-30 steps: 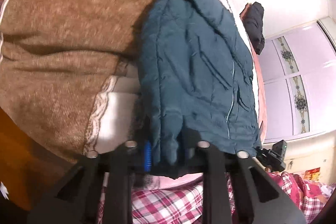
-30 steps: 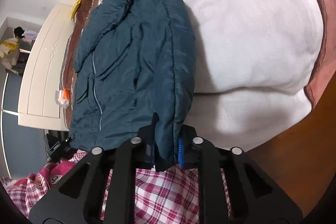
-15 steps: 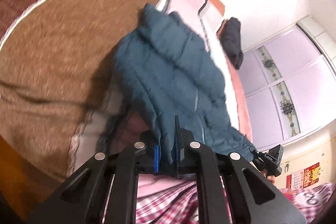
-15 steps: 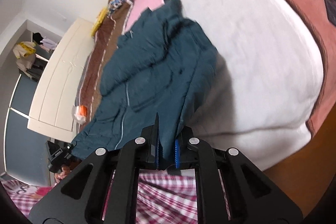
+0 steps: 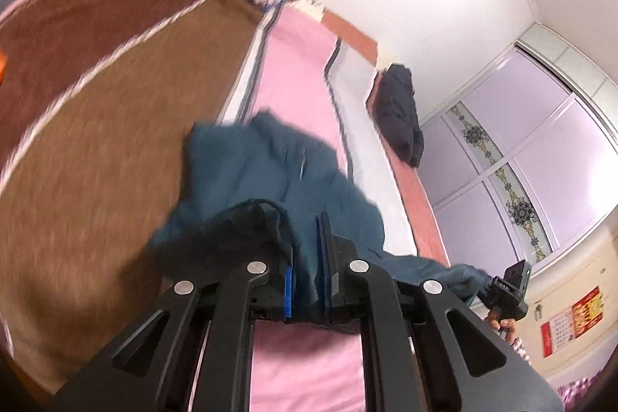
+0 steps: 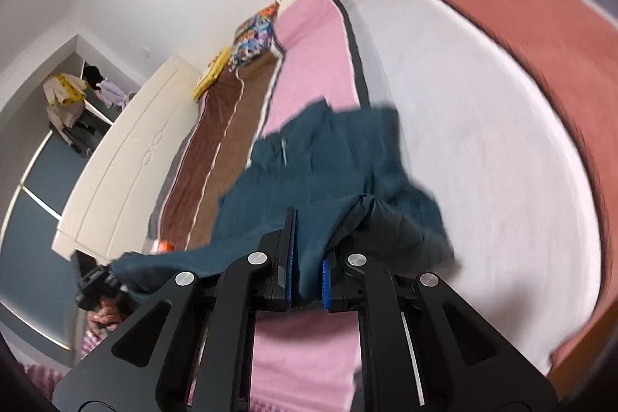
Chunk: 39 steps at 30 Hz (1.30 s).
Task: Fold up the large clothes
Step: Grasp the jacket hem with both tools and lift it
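Observation:
A dark teal puffer jacket (image 5: 270, 172) hangs bunched above the bed, its lower hem stretched between both grippers. My left gripper (image 5: 307, 280) is shut on one end of the hem, teal cloth pinched between its blue pads. In the right wrist view the same jacket (image 6: 340, 157) sags away from my right gripper (image 6: 307, 277), which is shut on the other end of the hem. The dark lining shows where the cloth folds over beside each gripper. Each view shows the other gripper at the far end of the hem, held by a hand (image 6: 104, 315).
The bed carries a brown blanket (image 5: 96, 103), a pink sheet (image 5: 297, 64) and a white cover (image 6: 483, 141) edged in rust red. A black garment (image 5: 401, 114) lies near the headboard. Lilac wardrobe doors (image 5: 540, 149) stand on one side, a cream wardrobe (image 6: 127, 149) on the other.
Both grippers have risen and swung toward the head of the bed, lifting the jacket's hem off the bed. The jacket went from lying flat to hanging bunched.

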Each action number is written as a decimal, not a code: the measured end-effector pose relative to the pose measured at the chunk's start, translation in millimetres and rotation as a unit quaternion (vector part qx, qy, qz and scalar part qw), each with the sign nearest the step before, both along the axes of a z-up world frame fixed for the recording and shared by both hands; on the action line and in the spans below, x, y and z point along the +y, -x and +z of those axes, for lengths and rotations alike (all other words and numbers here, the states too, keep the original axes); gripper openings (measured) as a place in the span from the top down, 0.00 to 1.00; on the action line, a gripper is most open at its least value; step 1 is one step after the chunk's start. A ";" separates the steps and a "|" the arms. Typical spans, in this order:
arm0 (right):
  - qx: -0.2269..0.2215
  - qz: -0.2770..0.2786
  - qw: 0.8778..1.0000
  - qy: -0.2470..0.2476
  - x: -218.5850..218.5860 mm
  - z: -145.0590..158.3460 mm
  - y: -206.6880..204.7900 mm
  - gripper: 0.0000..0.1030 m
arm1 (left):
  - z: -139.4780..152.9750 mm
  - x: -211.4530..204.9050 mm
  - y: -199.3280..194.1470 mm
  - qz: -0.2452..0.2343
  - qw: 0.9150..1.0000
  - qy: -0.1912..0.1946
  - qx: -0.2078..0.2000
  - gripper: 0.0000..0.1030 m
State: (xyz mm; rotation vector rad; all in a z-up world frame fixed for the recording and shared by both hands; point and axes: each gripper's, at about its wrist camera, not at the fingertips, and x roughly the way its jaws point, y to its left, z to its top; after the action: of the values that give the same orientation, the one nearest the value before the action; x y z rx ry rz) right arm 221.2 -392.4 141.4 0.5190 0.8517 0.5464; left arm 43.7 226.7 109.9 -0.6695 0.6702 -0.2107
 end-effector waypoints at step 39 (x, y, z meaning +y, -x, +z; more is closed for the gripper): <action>0.146 -0.101 0.984 0.017 91.8 -146.4 -343.4 0.67 | -118.5 62.4 -325.7 0.150 0.973 0.060 0.162 0.62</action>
State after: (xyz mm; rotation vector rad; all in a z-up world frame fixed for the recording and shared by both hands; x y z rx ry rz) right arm 564.6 -300.6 -5.0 0.6570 1.0699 0.2719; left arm 369.4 289.1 -8.6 -0.9224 0.8626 0.1431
